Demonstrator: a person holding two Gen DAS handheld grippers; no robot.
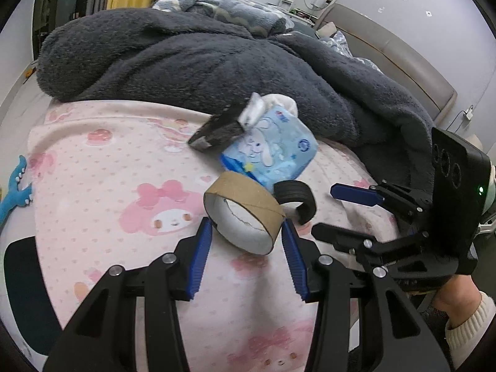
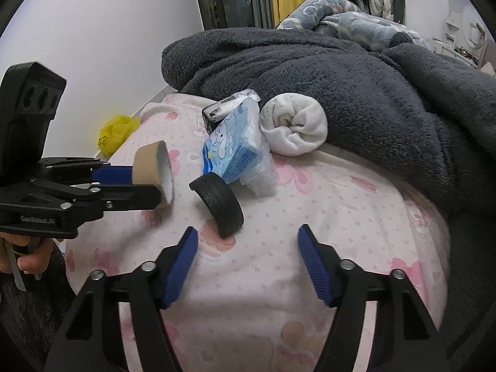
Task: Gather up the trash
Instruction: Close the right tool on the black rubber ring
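Note:
A brown cardboard tape core (image 1: 245, 212) sits between the blue fingertips of my left gripper (image 1: 246, 232), which closes on its sides; it also shows in the right wrist view (image 2: 153, 169). A black curved rubber band piece (image 1: 294, 200) (image 2: 218, 206) lies on the pink bedsheet (image 1: 124, 167) just beyond. A blue tissue pack (image 1: 269, 152) (image 2: 231, 152) and a dark wrapper (image 1: 217, 133) (image 2: 217, 110) lie farther back. My right gripper (image 2: 248, 241) is open and empty, just short of the black piece.
A rolled white sock (image 2: 294, 124) rests against the dark grey fleece blanket (image 2: 356, 77) behind the trash. A yellow bag (image 2: 116, 130) lies on the floor at the left. The headboard (image 1: 403, 59) runs along the right.

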